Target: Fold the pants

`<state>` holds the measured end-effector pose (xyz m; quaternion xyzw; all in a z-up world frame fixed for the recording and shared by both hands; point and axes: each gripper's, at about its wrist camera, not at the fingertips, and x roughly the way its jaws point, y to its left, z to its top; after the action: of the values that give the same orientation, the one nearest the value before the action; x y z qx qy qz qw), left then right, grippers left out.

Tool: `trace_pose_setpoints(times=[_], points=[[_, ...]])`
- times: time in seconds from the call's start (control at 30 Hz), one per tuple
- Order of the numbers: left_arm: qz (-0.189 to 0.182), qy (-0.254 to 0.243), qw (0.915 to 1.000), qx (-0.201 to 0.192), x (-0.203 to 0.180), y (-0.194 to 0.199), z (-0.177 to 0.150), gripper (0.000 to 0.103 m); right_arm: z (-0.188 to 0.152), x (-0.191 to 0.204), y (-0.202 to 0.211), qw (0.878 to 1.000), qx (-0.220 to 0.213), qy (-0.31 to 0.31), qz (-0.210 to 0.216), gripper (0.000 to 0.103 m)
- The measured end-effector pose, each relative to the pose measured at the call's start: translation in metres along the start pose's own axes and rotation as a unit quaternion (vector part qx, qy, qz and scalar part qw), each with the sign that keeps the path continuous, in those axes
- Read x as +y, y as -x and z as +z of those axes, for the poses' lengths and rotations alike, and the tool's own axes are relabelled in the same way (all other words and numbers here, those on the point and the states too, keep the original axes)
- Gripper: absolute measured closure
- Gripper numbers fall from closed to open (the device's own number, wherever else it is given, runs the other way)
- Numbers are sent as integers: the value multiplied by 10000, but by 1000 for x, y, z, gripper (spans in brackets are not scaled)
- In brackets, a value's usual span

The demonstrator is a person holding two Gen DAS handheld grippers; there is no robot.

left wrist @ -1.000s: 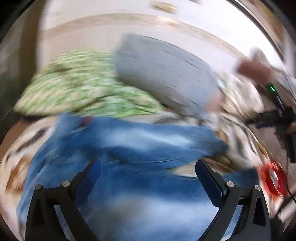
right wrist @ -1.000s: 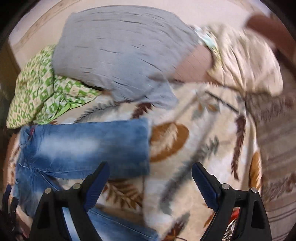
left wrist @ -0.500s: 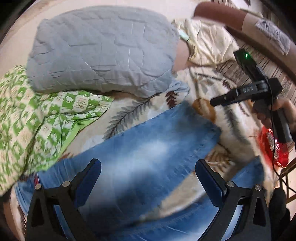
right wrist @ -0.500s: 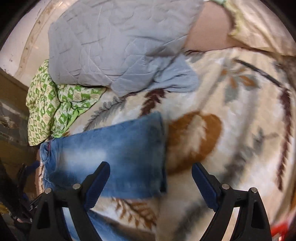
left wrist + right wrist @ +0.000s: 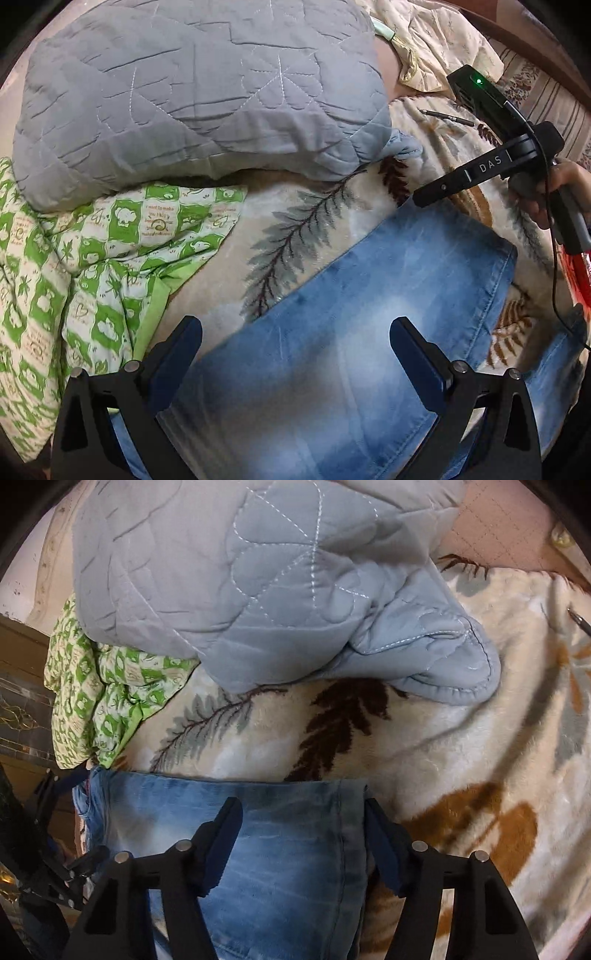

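Blue jeans [image 5: 332,350] lie flat on a cream blanket with a leaf pattern [image 5: 295,229]. One leg runs up and to the right, and its hem [image 5: 506,280] faces my right gripper. My left gripper [image 5: 295,328] hangs open over the middle of that leg with nothing between its fingers. In the right wrist view my right gripper [image 5: 301,808] points down at the hem end of the jeans [image 5: 280,867]. Its jaws are closing, with the hem strip lying flat between them and the pads still apart. The right gripper's tip [image 5: 424,195] shows just above the leg's far corner.
A grey quilted pillow [image 5: 192,96] lies behind the jeans. A green-and-white patterned cloth [image 5: 92,277] lies to the left. A pen [image 5: 447,117] rests on the blanket beside a cream cloth [image 5: 443,44]. A hand [image 5: 554,192] holds the right gripper, and something red [image 5: 580,266] sits at the right edge.
Both grippers have dropped closer to the jeans. The right gripper moved onto the leg's hem and its jaws narrowed around it. The left gripper stayed wide open.
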<state>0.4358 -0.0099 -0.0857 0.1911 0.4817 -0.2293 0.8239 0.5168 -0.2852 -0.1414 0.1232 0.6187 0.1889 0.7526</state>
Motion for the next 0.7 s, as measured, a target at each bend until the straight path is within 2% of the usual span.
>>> trace_pose_setpoints(times=[0.07, 0.1, 0.13, 0.4, 0.47, 0.5, 0.53, 0.57, 0.6, 0.63, 0.7], points=[[-76, -63, 9999, 47, 0, -8, 3, 2, 0, -3, -3, 9999, -68, 40, -93, 58], [-87, -112, 9999, 66, -1, -12, 6, 2, 1, -3, -2, 9998, -108, 82, -175, 82], [-92, -175, 9998, 89, -3, -17, 9, 2, 0, -5, -1, 9996, -147, 146, -192, 99], [-266, -956, 9941, 429, -29, -66, 33, 2, -14, -7, 14, 9977, -372, 522, -217, 100], [-304, -997, 9931, 538, -30, -75, 35, 3, -19, -6, 15, 9972, -400, 602, -211, 100], [-388, -965, 9929, 584, -29, -78, 35, 6, -21, -5, 15, 9969, -415, 631, -219, 100], [-488, -924, 9925, 633, -28, -81, 34, 29, -22, -5, 15, 9965, -436, 668, -232, 100], [-520, -890, 9921, 710, -26, -84, 34, 73, -23, -4, 15, 9963, -457, 690, -230, 100], [-561, -801, 9920, 793, -24, -86, 33, 85, -23, -4, 14, 9962, -470, 697, -246, 100], [-643, -670, 9926, 789, -21, -86, 33, 85, -23, -4, 13, 9960, -473, 716, -260, 100], [-748, -598, 9918, 843, -18, -85, 34, 93, -23, -3, 12, 9958, -493, 717, -287, 100]])
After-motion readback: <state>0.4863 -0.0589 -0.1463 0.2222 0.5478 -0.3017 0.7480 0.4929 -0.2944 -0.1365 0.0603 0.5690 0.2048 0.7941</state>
